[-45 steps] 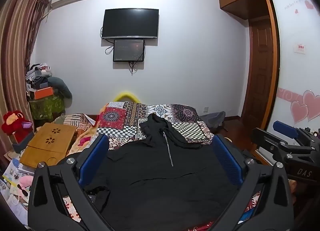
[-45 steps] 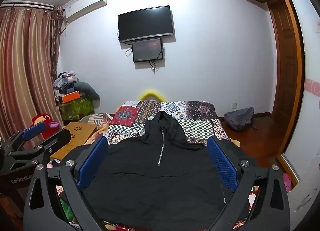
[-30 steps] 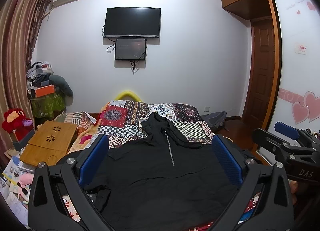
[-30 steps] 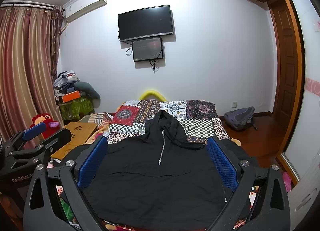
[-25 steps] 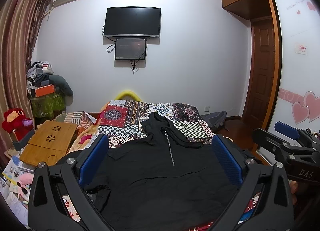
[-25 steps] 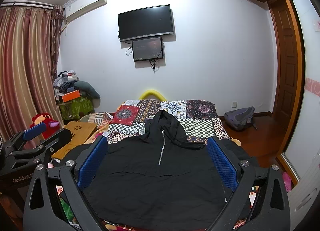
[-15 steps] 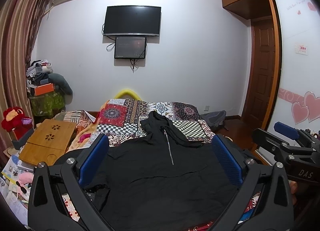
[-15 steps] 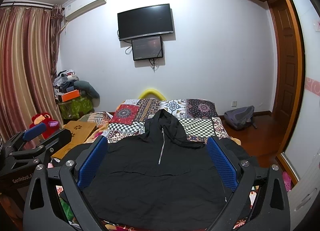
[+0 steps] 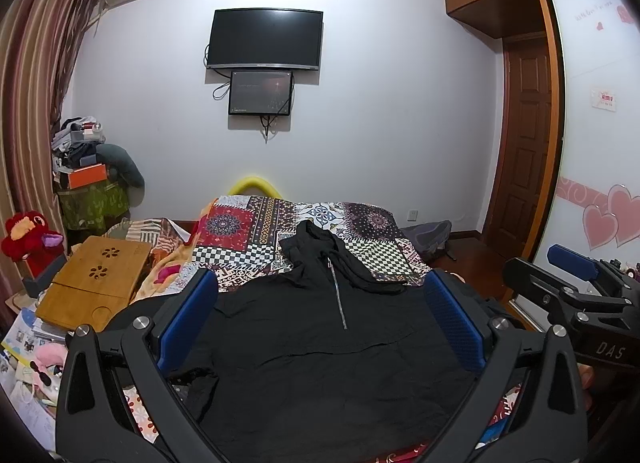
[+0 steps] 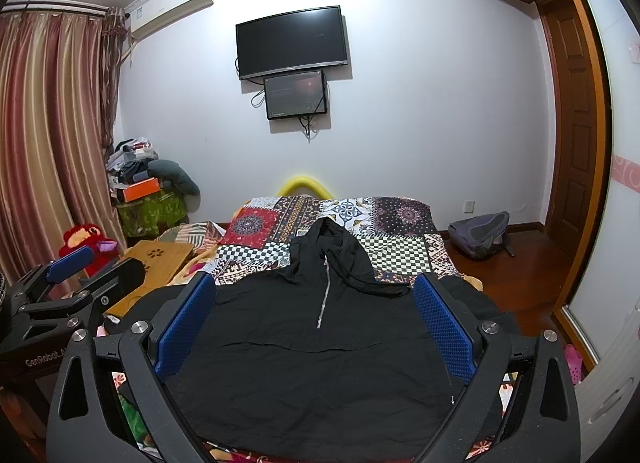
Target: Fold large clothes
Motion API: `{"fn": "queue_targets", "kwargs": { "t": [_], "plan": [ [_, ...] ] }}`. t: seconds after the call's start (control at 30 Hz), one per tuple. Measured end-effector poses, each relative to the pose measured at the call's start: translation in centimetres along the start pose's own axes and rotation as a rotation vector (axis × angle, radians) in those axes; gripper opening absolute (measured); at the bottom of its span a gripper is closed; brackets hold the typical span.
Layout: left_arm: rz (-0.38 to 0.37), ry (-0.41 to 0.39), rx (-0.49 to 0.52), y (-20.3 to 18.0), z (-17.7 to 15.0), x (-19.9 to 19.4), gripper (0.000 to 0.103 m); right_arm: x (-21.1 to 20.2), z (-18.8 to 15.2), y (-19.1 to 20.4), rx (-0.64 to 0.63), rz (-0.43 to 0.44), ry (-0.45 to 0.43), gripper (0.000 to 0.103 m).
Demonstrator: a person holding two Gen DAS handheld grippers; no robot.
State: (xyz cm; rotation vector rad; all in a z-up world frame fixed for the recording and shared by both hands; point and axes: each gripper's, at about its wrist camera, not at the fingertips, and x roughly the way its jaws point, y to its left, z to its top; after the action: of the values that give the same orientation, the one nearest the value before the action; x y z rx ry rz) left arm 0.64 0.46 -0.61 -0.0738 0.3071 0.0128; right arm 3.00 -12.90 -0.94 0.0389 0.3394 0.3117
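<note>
Change since 1.5 s ago: almost none. Both wrist views drift very slightly; the black hoodie [image 9: 328, 343] keeps the same outline on the patchwork bedspread [image 9: 256, 231], and no fold has been started. Judgement: the task is at its very beginning, both tools poised over the near hem, no cloth taken yet

Hoodie position: flat, front up, hood [image 10: 332, 247] toward the far wall, zip [image 10: 323, 295] running down the centre, hem toward the near edge of the bed

Left gripper [image 9: 320, 323]: fingers spread wide, blue pads [image 9: 188, 319] either side of the body of the garment, nothing between them. It also shows at the left edge of the right view [image 10: 68, 283]

Right gripper [image 10: 316, 327]: fingers likewise spread wide, pads [image 10: 442, 327] empty, held above the cloth. It shows at the right edge of the left view [image 9: 576, 283]

Hard to make out:
- both sleeves; the left one seems bunched near the left finger [image 9: 200, 383], the right one is lost behind the right finger
- the near hem is cut off by the gripper bodies in both views
- black cloth on dark frames: creases and any kangaroo pocket edge are only faint lines
- whether the gripper tips touch the cloth cannot be told

Room clutter at left (wooden lap tray [image 9: 96, 283], red soft toy [image 9: 28, 231]) lies well apart from the garment
</note>
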Motion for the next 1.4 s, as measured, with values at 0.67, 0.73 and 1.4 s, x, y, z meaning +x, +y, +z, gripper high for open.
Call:
{"fn": "queue_targets", "kwargs": {
  "t": [0.67, 0.73, 1.4],
  "plan": [
    [-0.006, -0.001, -0.003, 0.1, 0.0, 0.0, 0.103, 0.1, 0.1, 0.0, 0.001, -0.001, 0.002, 0.099],
    [-0.005, 0.000, -0.003, 0.1, 0.0, 0.1, 0.103, 0.1, 0.1, 0.0, 0.000, -0.002, 0.003, 0.099],
    [0.118, 0.038, -0.085, 6.7, -0.3, 3.6, 0.103, 4.0, -0.6, -0.7, 0.008, -0.030, 0.097, 0.099]
  ]
}}
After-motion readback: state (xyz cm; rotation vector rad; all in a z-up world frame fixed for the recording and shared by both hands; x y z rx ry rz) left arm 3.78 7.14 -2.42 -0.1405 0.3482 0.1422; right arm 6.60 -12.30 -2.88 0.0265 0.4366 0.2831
